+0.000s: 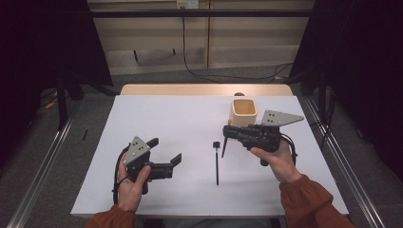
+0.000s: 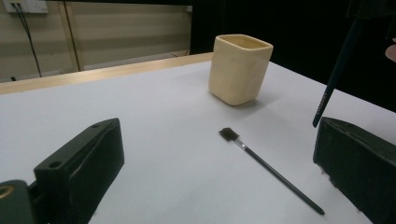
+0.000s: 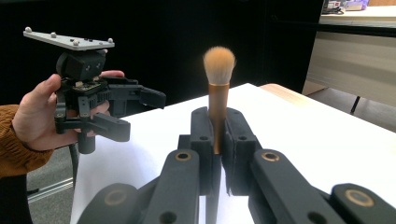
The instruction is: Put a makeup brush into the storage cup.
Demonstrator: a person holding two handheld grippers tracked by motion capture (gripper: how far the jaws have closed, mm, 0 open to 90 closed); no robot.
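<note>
1. The right gripper [image 3: 215, 140] clamps a makeup brush [image 3: 218, 88] by its copper ferrule. In the right gripper view the brush stands along the jaws, with its fluffy orange-tan bristle head sticking out past the jaw tips and its long axis in line with the gripper.
2. In the high view the right gripper [image 1: 229, 131] sits near the right side of the white table [image 1: 190, 118], just in front of the cream square cup [image 1: 244, 111]. The brush's dark handle [image 1: 224, 148] hangs down and toward the person from the jaws, tilted, with its tip close to the tabletop.
3. The right jaws are almost fully closed, pressing the brush from both sides.
4. The left gripper [image 1: 166, 153] is held over the left half of the table, with its jaws wide apart and nothing between them. In the left gripper view the two black jaws frame bare table.
5. A second, thin flat brush [image 1: 216, 161] lies on the table between the two grippers. Its small dark head points away from the person and its long axis runs roughly front to back.
6. In the left gripper view the held brush's handle [image 2: 334, 79] is cut off at the top edge, and the lettering on it is too small to read. The bristle head cannot be made out in the high view, and whether the handle tip touches the table I cannot tell.
</note>
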